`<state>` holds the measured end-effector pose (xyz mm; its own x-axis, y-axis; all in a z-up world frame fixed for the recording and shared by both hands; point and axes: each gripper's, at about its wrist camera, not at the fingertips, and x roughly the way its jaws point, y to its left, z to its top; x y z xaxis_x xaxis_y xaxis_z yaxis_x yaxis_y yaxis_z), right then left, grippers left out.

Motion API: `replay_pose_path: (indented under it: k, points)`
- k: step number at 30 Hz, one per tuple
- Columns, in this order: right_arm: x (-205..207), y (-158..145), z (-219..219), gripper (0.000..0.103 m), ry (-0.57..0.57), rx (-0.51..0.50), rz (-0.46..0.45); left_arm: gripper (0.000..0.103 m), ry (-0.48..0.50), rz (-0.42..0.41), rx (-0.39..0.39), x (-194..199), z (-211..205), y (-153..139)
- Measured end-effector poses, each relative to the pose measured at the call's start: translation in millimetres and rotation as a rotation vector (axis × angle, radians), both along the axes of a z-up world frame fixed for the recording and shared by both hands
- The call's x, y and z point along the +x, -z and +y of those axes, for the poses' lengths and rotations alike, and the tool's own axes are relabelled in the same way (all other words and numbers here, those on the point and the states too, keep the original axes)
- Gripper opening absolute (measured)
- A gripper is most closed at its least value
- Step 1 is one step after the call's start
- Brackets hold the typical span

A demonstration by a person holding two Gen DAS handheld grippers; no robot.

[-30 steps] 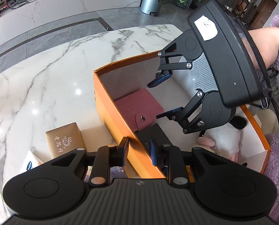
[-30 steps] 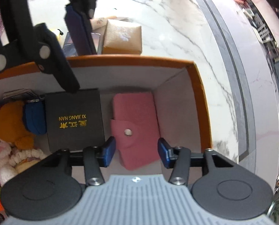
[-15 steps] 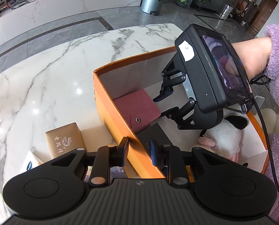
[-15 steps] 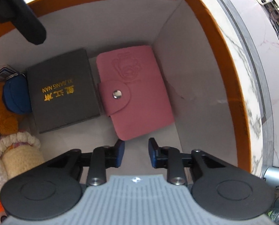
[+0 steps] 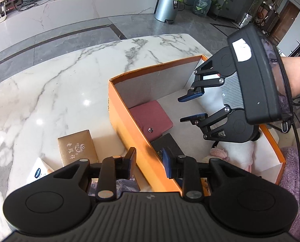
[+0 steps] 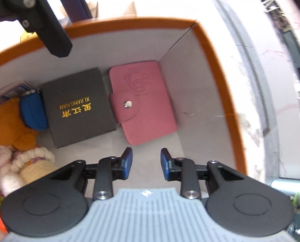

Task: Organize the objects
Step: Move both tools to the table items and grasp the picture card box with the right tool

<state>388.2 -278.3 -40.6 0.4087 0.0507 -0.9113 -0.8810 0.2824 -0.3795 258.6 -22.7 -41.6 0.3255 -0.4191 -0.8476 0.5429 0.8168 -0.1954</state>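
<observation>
Your left tool [image 5: 147, 162] straddles the near wall of the orange cardboard box [image 5: 129, 125], jaws opening, not gripping it. Your right tool [image 6: 146, 163] hangs empty inside, jaws opening. Beyond it on the box floor, the pink snap-button card wallet [image 6: 142, 102] lies touching the black gold-lettered square case [image 6: 77, 106], on the white marble bench [image 5: 59, 76].

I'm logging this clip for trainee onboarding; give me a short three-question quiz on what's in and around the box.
1. True or false: the pink wallet lies outside the orange box.
2. What lies right beside the wallet? A) black box with gold lettering B) silver bin C) water bottle
3. Where does the gold box rest?
Key: 1 false; 2 A; 3 on the marble table, outside the orange box.
</observation>
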Motion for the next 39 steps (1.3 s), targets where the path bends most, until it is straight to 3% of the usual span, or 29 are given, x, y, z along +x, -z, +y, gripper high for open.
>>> replay_pose_path:
  k: [5, 7, 8, 10, 15, 17, 20, 24, 25, 29, 31, 33, 39]
  points:
    - [-18, -50, -2, 0.031, 0.08, 0.122, -0.073, 0.034, -0.028, -0.048, 0.043, -19, 16, -16]
    - [-86, -77, 41, 0.031, 0.102, 0.177, -0.091, 0.034, -0.047, -0.05, 0.044, -25, 26, -21]
    - [-97, -88, 66, 0.031, 0.116, 0.207, -0.097, 0.034, -0.056, -0.053, 0.047, -28, 31, -23]
    - [-108, -105, 72, 0.031, 0.142, 0.271, -0.093, 0.034, -0.076, -0.062, 0.049, -35, 42, -28]
    - [-127, -104, 95, 0.031, 0.164, 0.384, -0.014, 0.039, -0.122, -0.073, 0.049, -50, 73, -34]
    - [-136, -80, 105, 0.031, 0.145, 0.41, 0.03, 0.043, -0.123, -0.07, 0.052, -57, 83, -31]
    - [-158, -74, 139, 0.024, 0.104, 0.375, 0.034, 0.054, -0.127, -0.056, 0.054, -66, 92, -19]
    - [-169, -67, 155, 0.023, 0.061, 0.332, 0.07, 0.062, -0.119, -0.023, 0.053, -71, 91, 4]
    - [-167, -48, 171, 0.023, 0.049, 0.289, 0.093, 0.064, -0.122, -0.01, 0.056, -70, 90, 10]
    - [-169, -26, 195, 0.024, 0.025, 0.21, 0.087, 0.075, -0.189, 0.057, 0.06, -63, 84, 38]
    - [-173, -22, 201, 0.024, 0.0, 0.176, 0.062, 0.075, -0.234, 0.103, 0.047, -57, 84, 51]
    - [-177, -19, 204, 0.032, -0.027, 0.145, 0.037, 0.075, -0.272, 0.143, 0.044, -53, 82, 63]
    - [-165, -17, 199, 0.037, -0.06, 0.092, 0.03, 0.076, -0.345, 0.19, 0.051, -44, 72, 82]
